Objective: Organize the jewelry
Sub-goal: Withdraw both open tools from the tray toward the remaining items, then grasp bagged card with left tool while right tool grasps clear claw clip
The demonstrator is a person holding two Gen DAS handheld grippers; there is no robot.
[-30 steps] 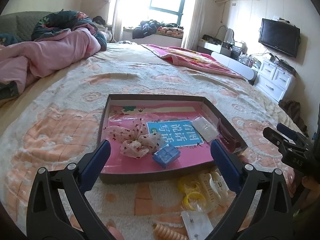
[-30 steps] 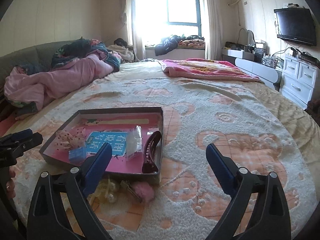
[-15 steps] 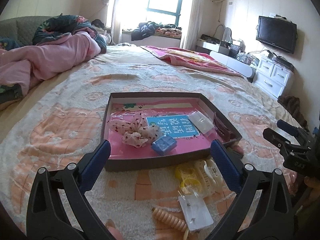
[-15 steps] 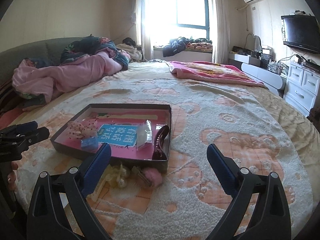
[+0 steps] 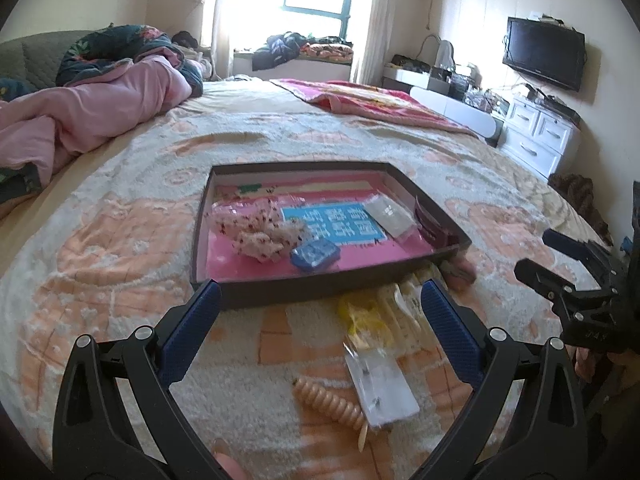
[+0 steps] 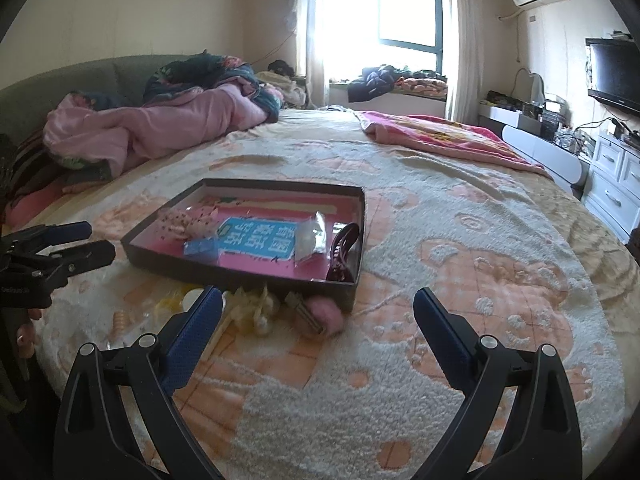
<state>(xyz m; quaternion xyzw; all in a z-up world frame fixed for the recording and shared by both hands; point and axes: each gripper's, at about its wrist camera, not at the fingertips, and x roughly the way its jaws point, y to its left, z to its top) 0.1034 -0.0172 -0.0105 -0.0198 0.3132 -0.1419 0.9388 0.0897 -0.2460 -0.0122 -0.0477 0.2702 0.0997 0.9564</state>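
Jewelry and hair accessories lie in two groups around the dark shallow box point(image 5: 320, 286) on the bed blanket point(image 6: 460, 248). Inside the box: a spotted fabric bow point(image 5: 260, 232), a small blue case point(image 5: 316, 254), a clear packet point(image 5: 390, 216) and a dark claw clip point(image 6: 342, 250) against the right wall. Outside, just beside the near wall of the box: yellow rings in a bag point(image 5: 362, 320), a flat clear packet point(image 5: 380, 384), a beige spiral hair tie point(image 5: 334, 402), cream pearl-like pieces point(image 6: 256, 312), a metal clip point(image 6: 306, 316) and a pink pom-pom point(image 6: 326, 316).

Gripper state: the left gripper point(image 5: 320, 316) hangs above the loose pieces near the box's front wall, jaws spread wide, holding nothing. The right gripper point(image 6: 316, 320) hangs off the box's near right corner, jaws likewise spread and empty.

Probable hazards for the next pick:
- Crowding. The loose pieces touch or overlap beside the box wall. A wide closure may take two items at once, or push one under a neighbour.
- Thin packaging. The flat clear packet lies flush on deep pile. Jaw tips may skate over the film or pinch blanket fibres instead.
- Box displacement. The box looks light and rests on a soft surface. Contact with its near wall could shift or tip it and spill its contents.
- Snagging. The spiral hair tie and metal clip may catch in the pile.
- Gripper interference. Both tools face the same small cluster and could collide.
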